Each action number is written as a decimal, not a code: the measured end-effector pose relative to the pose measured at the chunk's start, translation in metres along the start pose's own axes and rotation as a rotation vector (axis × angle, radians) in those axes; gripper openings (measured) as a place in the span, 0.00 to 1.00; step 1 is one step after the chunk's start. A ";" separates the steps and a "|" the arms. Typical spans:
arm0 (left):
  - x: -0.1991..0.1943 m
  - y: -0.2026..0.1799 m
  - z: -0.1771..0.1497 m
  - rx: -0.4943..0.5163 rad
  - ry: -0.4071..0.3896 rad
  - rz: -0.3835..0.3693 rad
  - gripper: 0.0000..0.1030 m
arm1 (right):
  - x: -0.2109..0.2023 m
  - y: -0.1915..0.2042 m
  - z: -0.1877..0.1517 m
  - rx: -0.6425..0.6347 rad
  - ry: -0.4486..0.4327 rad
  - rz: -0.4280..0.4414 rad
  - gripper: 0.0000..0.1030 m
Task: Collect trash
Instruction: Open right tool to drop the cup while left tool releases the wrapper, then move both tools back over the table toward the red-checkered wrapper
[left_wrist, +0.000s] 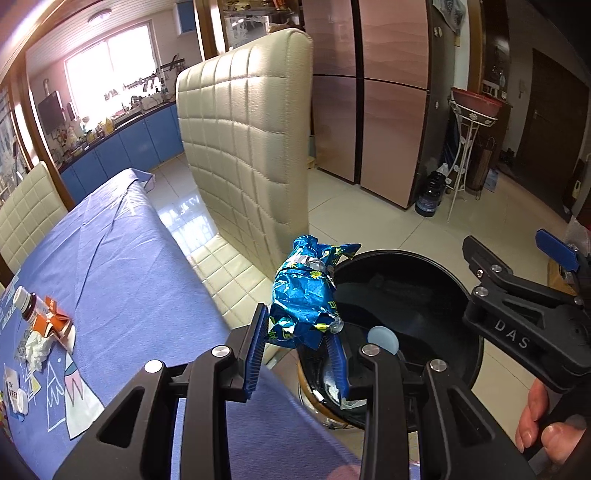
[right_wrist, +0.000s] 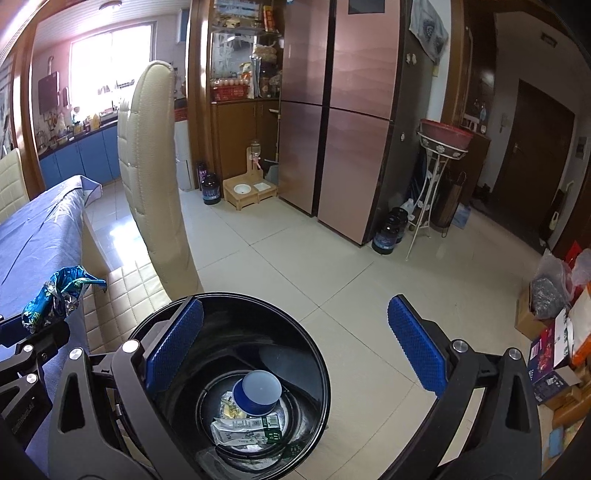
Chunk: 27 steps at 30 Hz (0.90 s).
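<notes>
A crumpled blue foil wrapper (left_wrist: 303, 295) is pinched between the blue pads of my left gripper (left_wrist: 297, 339), which is shut on it. It hangs at the table's edge, right beside the rim of a round black bin (left_wrist: 406, 291) on the floor. My right gripper (right_wrist: 295, 347) is open and empty over the bin (right_wrist: 258, 321). In the bin lie a blue-and-white cup (right_wrist: 258, 391) and a flattened carton (right_wrist: 247, 432). The wrapper (right_wrist: 59, 295) also shows at the left of the right wrist view. The right gripper (left_wrist: 513, 247) appears at the right of the left wrist view, held by a hand (left_wrist: 546, 424).
On the table's blue cloth (left_wrist: 129, 258), at the left, lie a small bottle (left_wrist: 27, 302), an orange carton (left_wrist: 55, 321) and crumpled tissue (left_wrist: 37, 350). A cream padded chair (left_wrist: 240, 147) stands beside the table, close to the bin. Boxes (right_wrist: 554, 350) are stacked on the floor at the right.
</notes>
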<state>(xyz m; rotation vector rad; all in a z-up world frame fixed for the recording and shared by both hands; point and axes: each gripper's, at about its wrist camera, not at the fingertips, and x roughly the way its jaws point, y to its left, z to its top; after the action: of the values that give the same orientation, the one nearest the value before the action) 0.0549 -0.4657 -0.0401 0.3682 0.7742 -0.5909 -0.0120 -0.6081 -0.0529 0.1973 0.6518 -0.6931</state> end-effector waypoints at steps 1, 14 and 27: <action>0.001 -0.004 0.001 0.007 0.000 -0.004 0.30 | 0.001 -0.003 0.000 0.005 0.001 -0.003 0.96; 0.003 -0.031 0.015 0.001 -0.006 -0.077 0.66 | 0.003 -0.034 -0.001 0.043 0.006 -0.029 0.96; -0.026 -0.010 0.011 -0.050 -0.067 -0.067 0.74 | -0.021 -0.014 -0.001 0.013 -0.021 0.022 0.96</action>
<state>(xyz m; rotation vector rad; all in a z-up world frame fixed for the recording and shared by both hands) 0.0400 -0.4699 -0.0144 0.2755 0.7376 -0.6429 -0.0336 -0.6071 -0.0399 0.2082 0.6245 -0.6775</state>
